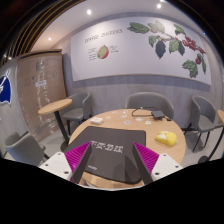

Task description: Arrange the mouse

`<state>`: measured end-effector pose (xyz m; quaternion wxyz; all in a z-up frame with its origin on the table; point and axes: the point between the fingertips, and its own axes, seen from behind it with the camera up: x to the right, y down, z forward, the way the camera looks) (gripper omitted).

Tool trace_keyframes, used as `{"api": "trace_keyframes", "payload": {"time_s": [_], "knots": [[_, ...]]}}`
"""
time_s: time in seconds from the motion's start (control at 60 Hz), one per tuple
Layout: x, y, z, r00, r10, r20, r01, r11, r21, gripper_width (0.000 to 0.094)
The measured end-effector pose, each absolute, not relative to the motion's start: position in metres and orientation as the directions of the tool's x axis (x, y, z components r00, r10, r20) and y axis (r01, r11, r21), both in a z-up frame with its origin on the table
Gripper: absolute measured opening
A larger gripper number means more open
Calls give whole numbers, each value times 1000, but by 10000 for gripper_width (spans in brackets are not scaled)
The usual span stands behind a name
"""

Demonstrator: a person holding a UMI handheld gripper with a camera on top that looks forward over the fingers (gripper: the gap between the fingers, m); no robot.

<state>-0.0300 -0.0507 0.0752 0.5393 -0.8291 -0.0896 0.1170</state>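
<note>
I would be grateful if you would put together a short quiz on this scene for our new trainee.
1. True or false: the gripper holds the yellow object.
2. What lies between the fingers on the round wooden table? A) a black mat B) a plate C) a book
3. Fill in: the yellow object lies on the table, to the ___ of the black mat.

Key:
1. False; the fingers are open and the yellow object rests apart from them.
2. A.
3. Right.
</note>
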Motion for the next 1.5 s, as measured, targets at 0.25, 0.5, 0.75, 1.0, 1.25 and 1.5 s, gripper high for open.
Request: {"api": "trace_keyframes", "payload": {"time_s": [0.25,0.5,0.75,1.0,1.25,1.5], "knots": [[97,-25,59,996,88,-5,32,-420,-907,860],[186,35,16,995,21,97,95,-487,-868,855],[191,87,-10,993,86,86,119,-541,-833,855],[203,134,-13,999,31,26,39,-594,-804,521],[199,112,8,999,-36,-16,-33,-554,-832,362],[49,45,145,998,-57,-38,-53,-306,-950,361]]}}
